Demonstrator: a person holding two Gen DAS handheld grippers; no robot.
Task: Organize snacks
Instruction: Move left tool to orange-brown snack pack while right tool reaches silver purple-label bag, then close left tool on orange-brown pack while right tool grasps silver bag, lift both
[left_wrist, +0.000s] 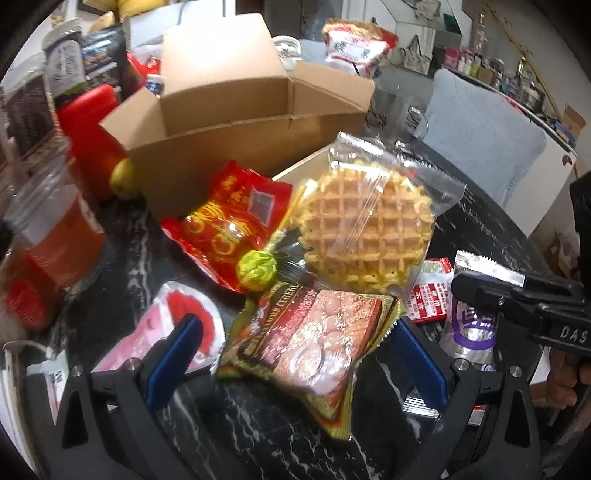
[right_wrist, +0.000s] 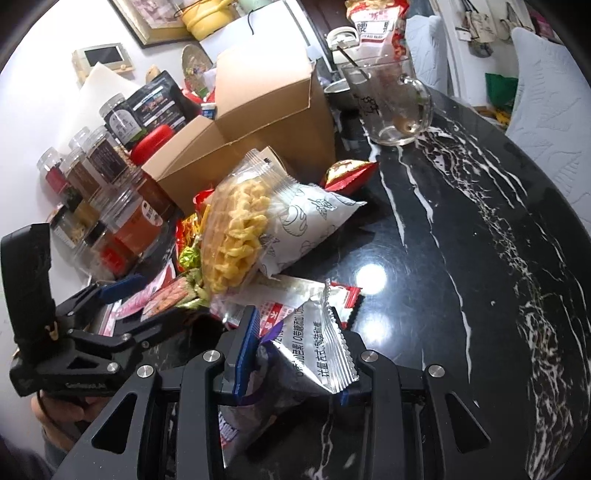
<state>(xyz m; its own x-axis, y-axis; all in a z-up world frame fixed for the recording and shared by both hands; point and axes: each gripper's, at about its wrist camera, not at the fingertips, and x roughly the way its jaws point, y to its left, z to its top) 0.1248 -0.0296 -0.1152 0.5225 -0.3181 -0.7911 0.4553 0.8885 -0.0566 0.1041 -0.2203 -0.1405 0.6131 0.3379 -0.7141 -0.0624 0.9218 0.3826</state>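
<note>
We are gripping the silver packet (right_wrist: 317, 354) in the right tongs (right_wrist: 295, 354), left tongs (left_wrist: 291, 332) gaping empty around the cereal sachet (left_wrist: 306, 354), box (left_wrist: 229, 122) at twelve o'clock.

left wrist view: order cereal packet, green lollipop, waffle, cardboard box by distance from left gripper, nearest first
1. cereal packet: between the left gripper's open jaws.
2. green lollipop: just beyond, slightly left.
3. waffle: behind it, right of centre.
4. cardboard box: farthest, at the back.

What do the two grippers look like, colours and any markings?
Both are black angular frames with silver screws and ribbed blue pads. The right gripper shows white letters "DAS" on its side; the left gripper carries a black upright handle and small white lettering.
</note>
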